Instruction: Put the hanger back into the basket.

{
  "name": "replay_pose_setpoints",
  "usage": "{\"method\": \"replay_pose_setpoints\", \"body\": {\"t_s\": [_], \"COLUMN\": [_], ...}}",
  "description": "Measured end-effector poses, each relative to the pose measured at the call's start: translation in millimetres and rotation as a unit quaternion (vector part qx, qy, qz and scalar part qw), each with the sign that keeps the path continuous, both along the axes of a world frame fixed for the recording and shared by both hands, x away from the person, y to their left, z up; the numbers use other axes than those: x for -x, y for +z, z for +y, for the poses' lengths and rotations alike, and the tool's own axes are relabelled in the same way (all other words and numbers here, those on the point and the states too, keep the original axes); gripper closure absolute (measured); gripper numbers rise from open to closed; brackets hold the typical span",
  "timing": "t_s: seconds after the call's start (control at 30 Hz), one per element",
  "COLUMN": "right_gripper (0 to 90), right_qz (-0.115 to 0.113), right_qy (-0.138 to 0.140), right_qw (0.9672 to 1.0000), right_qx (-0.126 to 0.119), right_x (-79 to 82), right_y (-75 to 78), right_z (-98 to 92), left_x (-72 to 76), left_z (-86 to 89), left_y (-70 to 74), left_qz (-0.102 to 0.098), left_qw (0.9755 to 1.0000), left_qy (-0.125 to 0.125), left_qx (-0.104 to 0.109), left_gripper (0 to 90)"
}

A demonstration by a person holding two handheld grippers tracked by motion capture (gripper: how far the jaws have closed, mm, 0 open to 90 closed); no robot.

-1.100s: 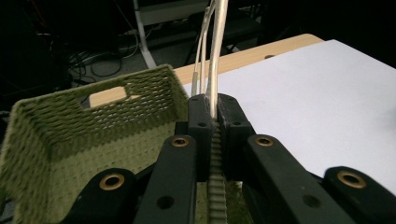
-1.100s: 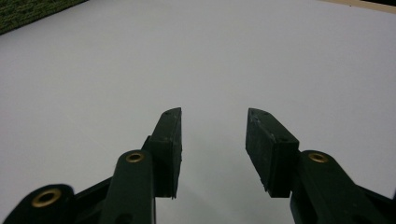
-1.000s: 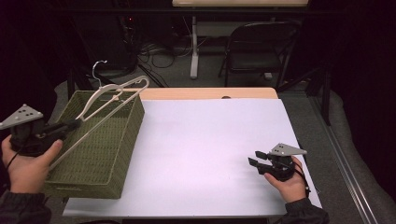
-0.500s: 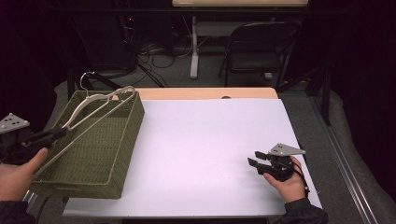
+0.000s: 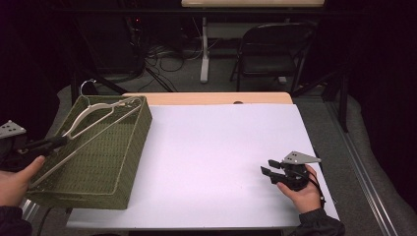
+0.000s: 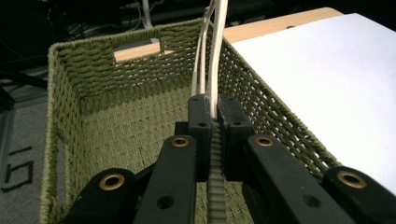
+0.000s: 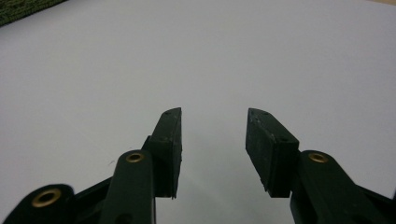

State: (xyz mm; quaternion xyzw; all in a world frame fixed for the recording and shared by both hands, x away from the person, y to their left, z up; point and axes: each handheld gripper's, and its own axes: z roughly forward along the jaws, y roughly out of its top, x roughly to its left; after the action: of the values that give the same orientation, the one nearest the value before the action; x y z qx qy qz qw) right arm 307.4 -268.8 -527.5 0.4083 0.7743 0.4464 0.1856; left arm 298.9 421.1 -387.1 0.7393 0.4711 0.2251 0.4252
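Hanger (image 6: 215, 56) clamped in left gripper (image 6: 212, 109), seemingly level over basket (image 6: 93, 121).

Lab-like workroom; floor cables (image 5: 162, 54) (tangled), folding chair (image 5: 273, 49), dark surroundings

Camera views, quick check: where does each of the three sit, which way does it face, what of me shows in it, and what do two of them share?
High view: above the person's side, facing forward and down on the table; both hands with the left gripper and right gripper.
Left gripper view: rides the left gripper, looking along its jaws, shut on the hanger, into the green basket.
Right gripper view: rides the right gripper, facing white tabletop over open jaws.
Shared: high and left gripper views both show hanger and basket.
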Motion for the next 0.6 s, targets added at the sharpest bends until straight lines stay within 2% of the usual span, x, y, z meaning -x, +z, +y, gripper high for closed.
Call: {"method": "replay_pose_setpoints", "body": {"t_s": [0.03,0.3,0.37,0.5,0.6], "right_gripper": [56.0,55.9,56.0,55.9,55.9], "right_qz": [-0.001,0.003,0.004,0.005,0.005], "right_qy": [0.001,0.001,0.002,0.003,0.002], "right_qw": [1.0000,1.0000,1.0000,1.0000,1.0000], "right_qx": [0.000,0.000,0.001,0.004,0.003], "right_x": [-0.4,-0.9,-1.4,-1.5,-1.5], "right_y": [-0.3,-1.2,-2.2,-2.8,-3.7], "right_z": [-0.5,0.7,1.9,2.7,2.9], "left_x": [-2.5,-7.6,-10.6,-13.8,-17.1], "left_z": [3.8,18.6,21.7,23.3,23.7], "left_y": [-3.2,-13.0,-18.5,-26.1,-33.6], "left_qz": [0.001,-0.004,-0.001,0.004,0.012], "left_qw": [1.0000,0.9998,0.9999,0.9997,0.9994], "left_qy": [-0.005,-0.013,-0.012,-0.023,-0.029], "left_qx": [0.009,0.016,0.004,0.002,-0.011], "left_gripper": [85.4,85.4,85.4,85.4,85.4]}}
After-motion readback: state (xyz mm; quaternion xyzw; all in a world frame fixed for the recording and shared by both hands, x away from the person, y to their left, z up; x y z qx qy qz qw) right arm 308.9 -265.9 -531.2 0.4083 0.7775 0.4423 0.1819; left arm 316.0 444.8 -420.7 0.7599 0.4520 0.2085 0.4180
